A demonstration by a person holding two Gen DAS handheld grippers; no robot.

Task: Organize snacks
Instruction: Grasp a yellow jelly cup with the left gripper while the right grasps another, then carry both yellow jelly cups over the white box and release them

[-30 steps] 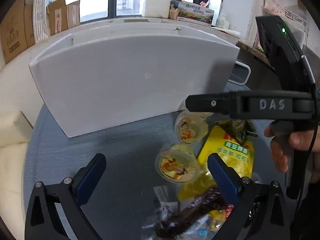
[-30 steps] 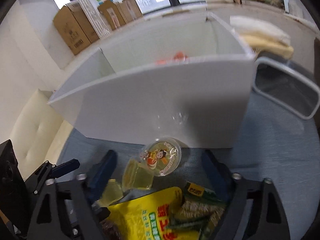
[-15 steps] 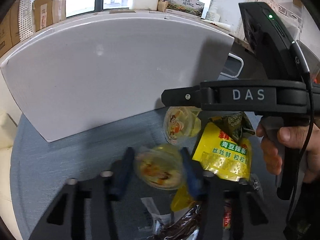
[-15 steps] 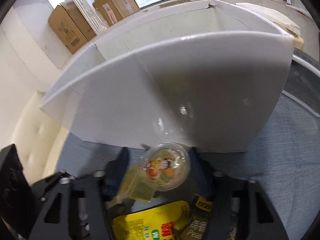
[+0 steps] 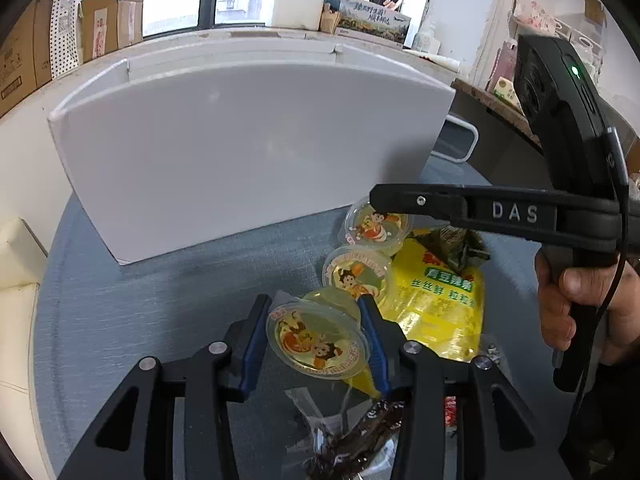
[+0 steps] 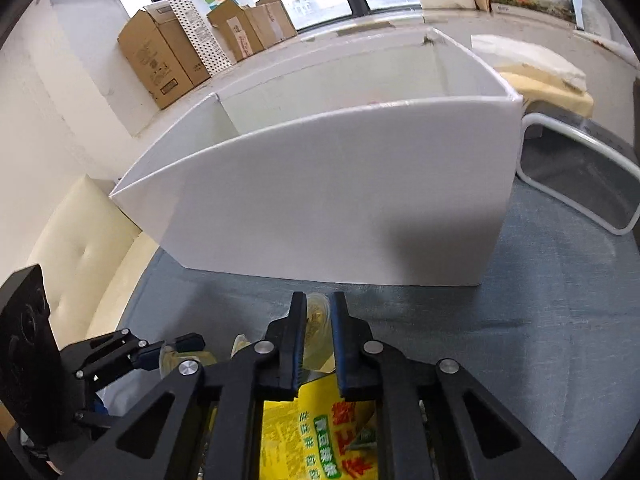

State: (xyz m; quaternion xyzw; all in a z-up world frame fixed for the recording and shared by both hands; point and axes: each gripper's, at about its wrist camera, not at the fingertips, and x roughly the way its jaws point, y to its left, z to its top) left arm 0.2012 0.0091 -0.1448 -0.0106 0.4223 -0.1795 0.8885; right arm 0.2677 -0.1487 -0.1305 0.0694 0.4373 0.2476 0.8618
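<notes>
My left gripper (image 5: 316, 320) is shut on a jelly cup (image 5: 318, 340) with a cartoon lid, held a little above the blue table. Two more jelly cups (image 5: 358, 274) (image 5: 376, 226) lie beside a yellow snack bag (image 5: 440, 304) in front of the white box (image 5: 248, 152). My right gripper (image 6: 319, 318) is shut on a jelly cup (image 6: 318, 316), seen edge-on between its fingers, over the yellow bag (image 6: 320, 432). The white box (image 6: 340, 200) stands open just behind. A dark wrapped snack (image 5: 352, 440) lies under the left gripper.
A white-rimmed mesh basket (image 6: 580, 176) sits right of the box. Cardboard boxes (image 6: 160, 56) line the window sill behind. A cream cushion (image 6: 80, 248) lies at the table's left edge. The blue table (image 5: 140, 300) shows bare left of the snacks.
Both grippers have closed on jelly cups. The left one has lifted its cup and pulled back; the right one has squeezed its cup and drawn back from the box.
</notes>
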